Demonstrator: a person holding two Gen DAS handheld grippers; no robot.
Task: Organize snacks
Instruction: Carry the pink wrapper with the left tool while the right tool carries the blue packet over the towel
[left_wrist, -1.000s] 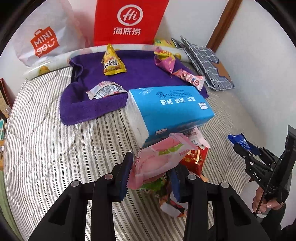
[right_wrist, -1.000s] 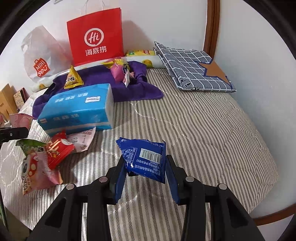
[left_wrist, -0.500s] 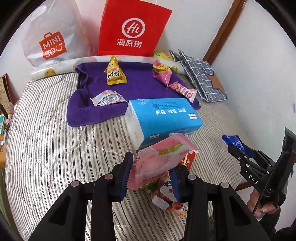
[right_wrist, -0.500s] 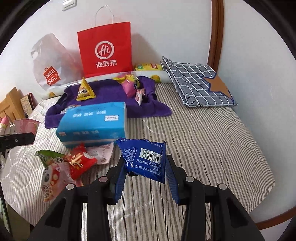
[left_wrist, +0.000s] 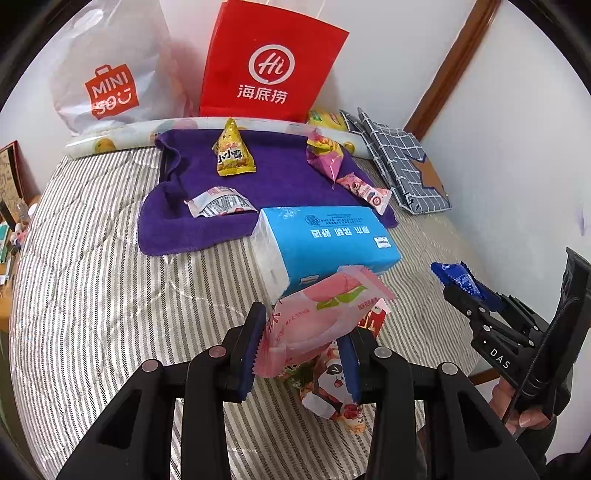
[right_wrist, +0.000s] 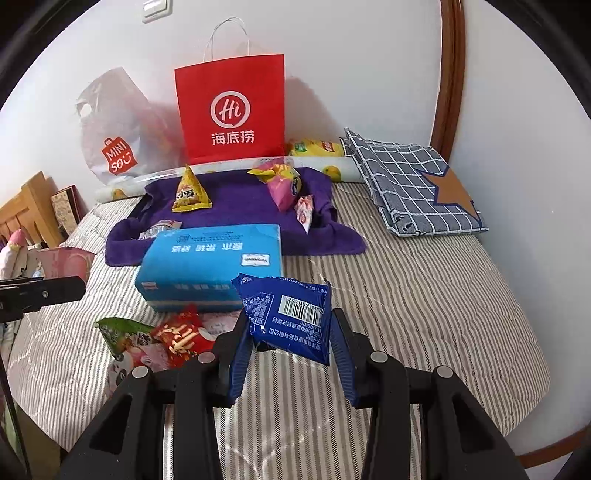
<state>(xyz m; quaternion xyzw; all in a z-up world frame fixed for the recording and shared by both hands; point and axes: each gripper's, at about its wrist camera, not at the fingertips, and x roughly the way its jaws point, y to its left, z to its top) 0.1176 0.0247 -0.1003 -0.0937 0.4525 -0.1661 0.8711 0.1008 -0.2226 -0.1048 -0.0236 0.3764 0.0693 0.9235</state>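
Right wrist only: barcode (right_wrist: 301, 315).

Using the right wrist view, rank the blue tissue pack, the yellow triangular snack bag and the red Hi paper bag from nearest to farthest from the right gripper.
From the right gripper, shut on the blue snack packet:
1. Blue tissue pack, just ahead, to the left on the striped bed.
2. Yellow triangular snack bag, farther back on the purple towel, left side.
3. Red Hi paper bag, farthest, standing against the wall.
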